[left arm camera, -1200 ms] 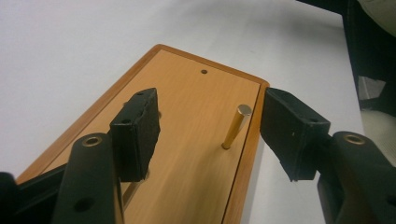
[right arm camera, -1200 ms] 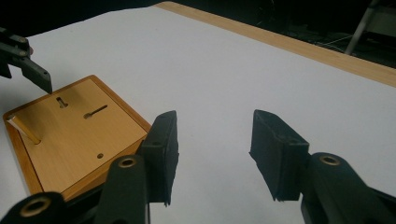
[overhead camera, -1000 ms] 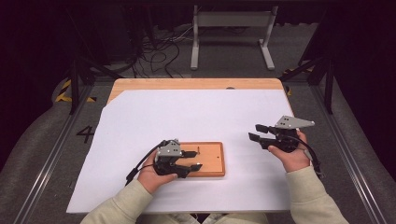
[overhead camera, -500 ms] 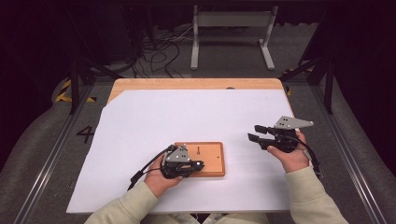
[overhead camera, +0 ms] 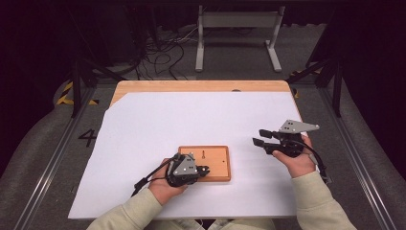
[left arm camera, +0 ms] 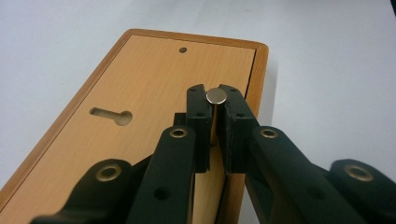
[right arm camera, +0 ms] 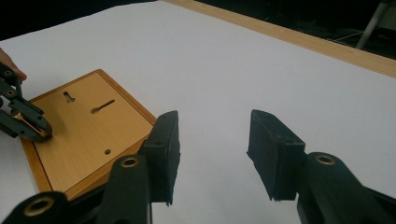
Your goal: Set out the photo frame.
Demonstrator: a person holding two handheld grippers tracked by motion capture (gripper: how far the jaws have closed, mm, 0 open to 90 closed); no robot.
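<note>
A flat wooden board [overhead camera: 213,155] with a keyhole slot [left arm camera: 112,115] lies on the white sheet, near the front. A small metal-topped pin [left arm camera: 216,95] stands upright at the board's near left corner. My left gripper [overhead camera: 203,170] reaches in from the left; its jaws have just been closing, and their pads now press on the pin from both sides [left arm camera: 215,107]. My right gripper [overhead camera: 258,137] hovers to the right of the board, open, with nothing between its fingers [right arm camera: 212,154]. The right gripper view also shows the board [right arm camera: 88,135] and the left gripper [right arm camera: 28,126].
A white sheet [overhead camera: 191,120] covers most of the wooden table, whose bare far edge [overhead camera: 201,86] shows. Beyond the table, a metal stand [overhead camera: 237,21] and loose cables [overhead camera: 163,52] sit on the floor. Dark rails run along both sides.
The left gripper's jaws, open a second ago over the board's left part, have closed on the pin. The right hand has stayed in place.
</note>
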